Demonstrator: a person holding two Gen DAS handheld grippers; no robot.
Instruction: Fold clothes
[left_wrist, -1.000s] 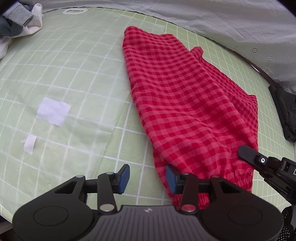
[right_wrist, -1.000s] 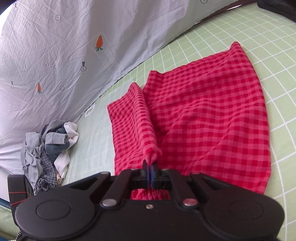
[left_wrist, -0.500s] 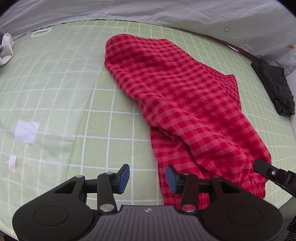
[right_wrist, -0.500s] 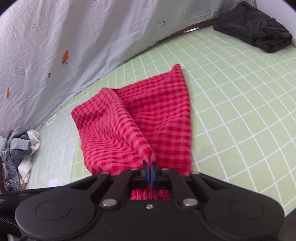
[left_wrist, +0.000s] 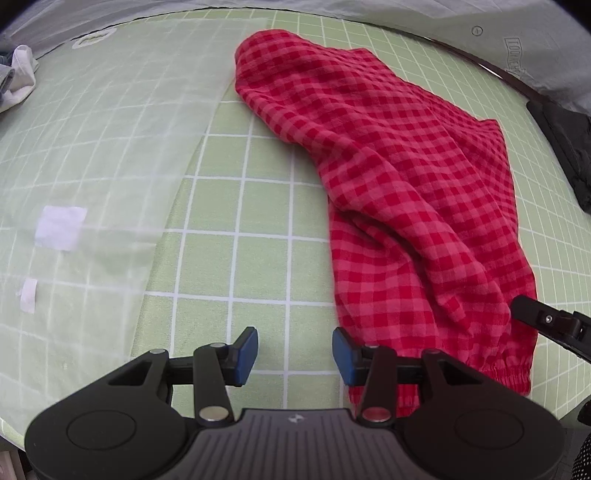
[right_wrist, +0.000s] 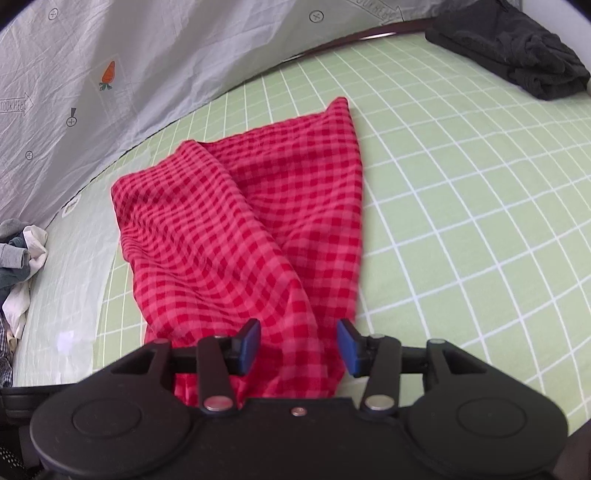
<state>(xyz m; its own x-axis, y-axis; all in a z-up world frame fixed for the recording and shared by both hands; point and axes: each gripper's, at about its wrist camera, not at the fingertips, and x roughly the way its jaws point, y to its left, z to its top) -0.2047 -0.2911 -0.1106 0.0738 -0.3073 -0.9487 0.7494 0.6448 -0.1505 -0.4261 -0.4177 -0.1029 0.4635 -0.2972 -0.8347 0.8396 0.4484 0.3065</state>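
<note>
Red checked shorts (left_wrist: 399, 177) lie folded lengthwise on the green grid mat (left_wrist: 236, 206), elastic waistband (left_wrist: 506, 373) nearest me. My left gripper (left_wrist: 294, 354) is open and empty, over bare mat just left of the waistband end. My right gripper (right_wrist: 298, 345) is open, its fingers astride the near end of the shorts (right_wrist: 240, 236), with cloth lying between them. A finger of the right gripper (left_wrist: 546, 321) shows at the right edge of the left wrist view.
A dark folded garment (right_wrist: 509, 48) lies at the far right. A heap of grey and white clothes (right_wrist: 18, 266) sits at the left. A translucent sheet with white tape patches (left_wrist: 61, 227) covers the mat's left side. A grey printed cloth (right_wrist: 147, 55) hangs behind.
My right gripper has opened and let go of the shorts' edge, which dropped onto the mat. The left gripper drifted left, away from the waistband, staying open.
</note>
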